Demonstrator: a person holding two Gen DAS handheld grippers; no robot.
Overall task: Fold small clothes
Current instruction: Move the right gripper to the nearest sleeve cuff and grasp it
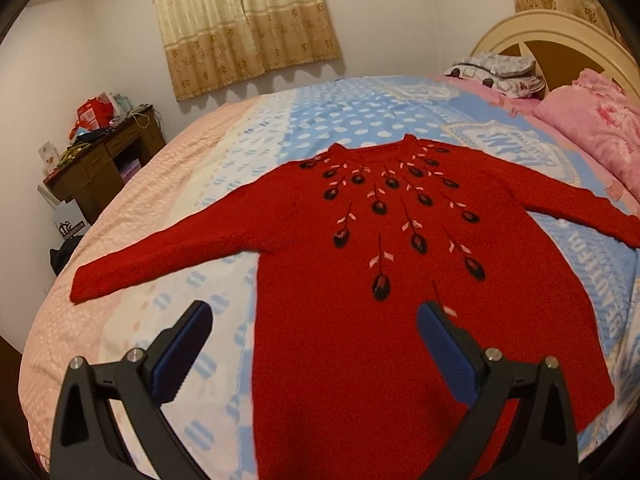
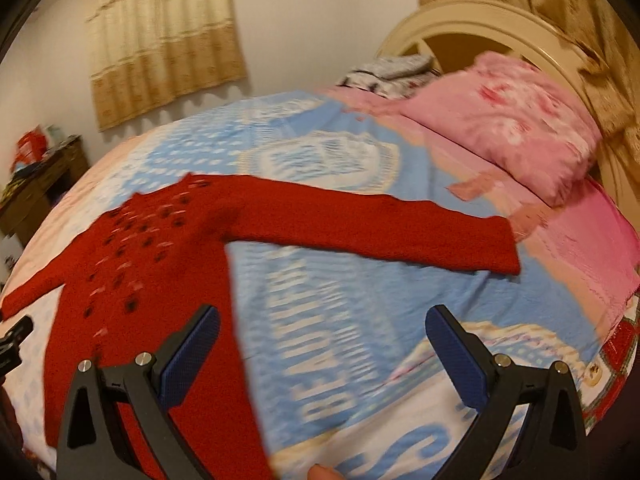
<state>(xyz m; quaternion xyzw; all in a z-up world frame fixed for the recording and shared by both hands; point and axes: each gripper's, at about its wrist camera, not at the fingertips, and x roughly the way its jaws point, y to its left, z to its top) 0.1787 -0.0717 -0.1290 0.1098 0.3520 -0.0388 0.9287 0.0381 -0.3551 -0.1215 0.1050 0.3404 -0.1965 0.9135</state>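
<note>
Sweater: red sweater [image 1: 360, 240] lies flat on the bed [image 1: 168, 208], front up, both sleeves spread out.
Left gripper [image 1: 314, 344]: jaws spread, over the hem, holding nothing.
Right gripper [image 2: 322, 350]: jaws spread, beside the sweater's right edge, over the blue bedspread [image 2: 320, 288].

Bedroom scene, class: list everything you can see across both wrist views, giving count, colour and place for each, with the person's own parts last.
sweater: one, red with dark flower motifs, spread flat on the bed, sleeves out.
bedspread: one, blue, white and pink, covering the bed.
pillow: one, pink floral, at the headboard.
folded bedding: one pile, grey patterned, beside the pillow.
headboard: one, cream, far right.
curtains: two, beige, on the walls.
desk: one, dark wood, cluttered, far left.
left gripper: black with blue pads, open, over the sweater's hem.
right gripper: same, open, over the bedspread.
</note>
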